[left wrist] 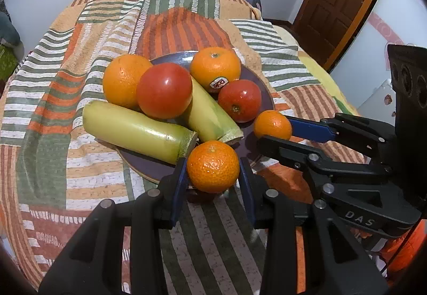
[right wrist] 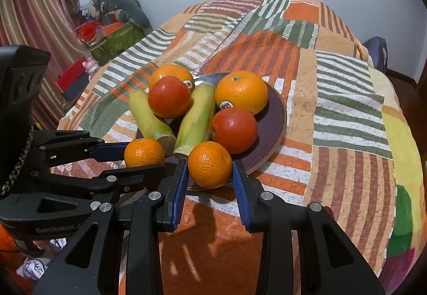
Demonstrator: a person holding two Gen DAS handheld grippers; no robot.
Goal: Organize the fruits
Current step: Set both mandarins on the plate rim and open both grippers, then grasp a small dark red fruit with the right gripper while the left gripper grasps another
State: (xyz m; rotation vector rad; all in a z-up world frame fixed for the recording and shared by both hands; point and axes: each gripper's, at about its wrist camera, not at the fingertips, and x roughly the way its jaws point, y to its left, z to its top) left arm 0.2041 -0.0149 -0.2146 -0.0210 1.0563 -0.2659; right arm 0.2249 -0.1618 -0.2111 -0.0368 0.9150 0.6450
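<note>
Right gripper (right wrist: 209, 177): blue pads clamped on a mandarin (right wrist: 209, 164), at the plate's near rim.
Left gripper (right wrist: 125, 155): enters from left, closed on a second mandarin (right wrist: 144, 153).
Plate (right wrist: 277, 119): dark; holds two oranges, two tomatoes, two pale green squashes.
Surface: striped patchwork bedspread (right wrist: 347, 113).

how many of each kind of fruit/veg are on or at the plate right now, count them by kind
Large oranges: 2
Small mandarins: 2, one in the left gripper, one in the right gripper
Red tomatoes: 2
Pale green squash: 2
Total: 8, around the dark plate
</note>
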